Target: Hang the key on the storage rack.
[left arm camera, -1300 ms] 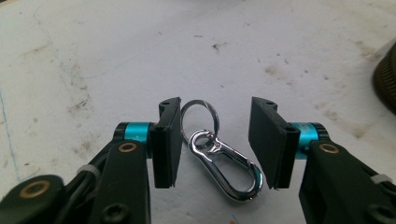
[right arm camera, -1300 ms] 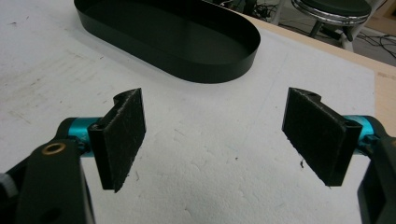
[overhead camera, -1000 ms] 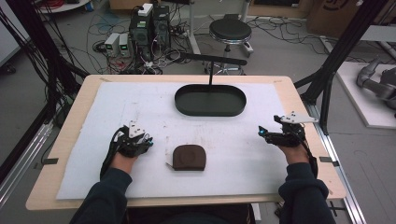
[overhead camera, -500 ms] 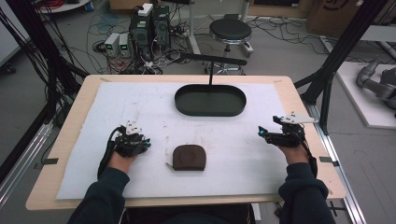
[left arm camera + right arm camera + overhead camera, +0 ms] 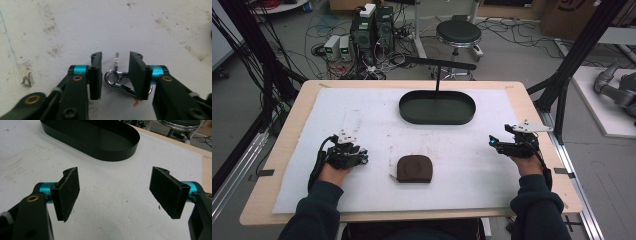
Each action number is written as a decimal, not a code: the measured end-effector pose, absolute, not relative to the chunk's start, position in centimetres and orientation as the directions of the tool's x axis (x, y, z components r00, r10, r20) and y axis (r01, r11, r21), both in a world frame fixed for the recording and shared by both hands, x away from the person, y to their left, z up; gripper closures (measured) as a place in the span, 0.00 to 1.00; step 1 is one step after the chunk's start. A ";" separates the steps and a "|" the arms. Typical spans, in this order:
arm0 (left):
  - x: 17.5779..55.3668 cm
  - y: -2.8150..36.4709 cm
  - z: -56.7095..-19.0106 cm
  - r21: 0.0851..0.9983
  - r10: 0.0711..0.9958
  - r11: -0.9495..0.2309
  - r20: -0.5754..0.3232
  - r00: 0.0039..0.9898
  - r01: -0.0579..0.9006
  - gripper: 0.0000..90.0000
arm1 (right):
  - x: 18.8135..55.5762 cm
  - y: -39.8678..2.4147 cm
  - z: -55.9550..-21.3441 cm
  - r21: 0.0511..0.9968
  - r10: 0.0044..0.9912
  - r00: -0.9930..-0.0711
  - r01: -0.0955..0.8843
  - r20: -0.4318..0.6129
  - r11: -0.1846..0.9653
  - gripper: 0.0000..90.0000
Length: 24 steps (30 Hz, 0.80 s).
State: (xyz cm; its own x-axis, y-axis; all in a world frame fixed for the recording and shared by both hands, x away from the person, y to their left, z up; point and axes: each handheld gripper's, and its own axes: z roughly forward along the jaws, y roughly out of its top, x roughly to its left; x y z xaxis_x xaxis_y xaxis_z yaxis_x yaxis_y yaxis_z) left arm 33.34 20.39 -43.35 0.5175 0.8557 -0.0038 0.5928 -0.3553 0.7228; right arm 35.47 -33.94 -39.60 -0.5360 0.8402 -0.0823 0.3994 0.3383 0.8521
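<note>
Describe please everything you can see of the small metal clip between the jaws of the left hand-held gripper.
The metal clip is a small, shiny, chrome-looking snap hook with a round ring at one end. It lies flat on the stained white table cover, between the parted jaws of the left hand-held gripper. A tiny orange piece shows at its near end. Whether a jaw touches it is unclear.

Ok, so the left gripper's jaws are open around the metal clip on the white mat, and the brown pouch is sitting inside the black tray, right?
Not quite. The brown pouch lies on the white mat, nearer the person than the black tray, as the high view shows. The rest holds: in the left gripper view, the left gripper has its jaws open around the metal clip.
</note>
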 end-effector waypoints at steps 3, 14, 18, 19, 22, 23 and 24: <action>33.3 20.6 -43.3 0.718 0.840 -0.364 -0.021 0.542 0.593 0.75 | 35.5 -33.9 -39.6 0.851 0.840 -0.536 0.400 -0.082 0.339 0.27; 33.1 21.5 -43.0 0.702 0.820 -0.360 -0.076 0.567 0.615 0.77 | 35.5 -34.0 -39.6 0.849 0.840 -0.536 0.404 -0.081 0.340 0.28; 33.1 22.0 -42.9 0.699 0.813 -0.362 -0.086 0.575 0.616 0.82 | 35.5 -34.0 -39.6 0.849 0.840 -0.536 0.405 -0.081 0.340 0.28; 33.1 22.0 -42.9 0.699 0.813 -0.362 -0.086 0.575 0.616 0.85 | 35.5 -34.0 -39.6 0.849 0.840 -0.536 0.405 -0.081 0.340 0.28; 33.1 22.1 -43.0 0.699 0.814 -0.360 -0.087 0.574 0.618 0.94 | 35.5 -33.9 -39.6 0.848 0.839 -0.537 0.405 -0.081 0.341 0.28; 33.1 22.1 -43.1 0.698 0.815 -0.363 -0.084 0.573 0.618 0.94 | 35.5 -33.9 -39.6 0.848 0.839 -0.537 0.405 -0.081 0.341 0.28; 33.2 22.1 -43.2 0.699 0.816 -0.364 -0.079 0.573 0.615 0.96 | 35.5 -33.9 -39.7 0.848 0.839 -0.538 0.404 -0.081 0.341 0.28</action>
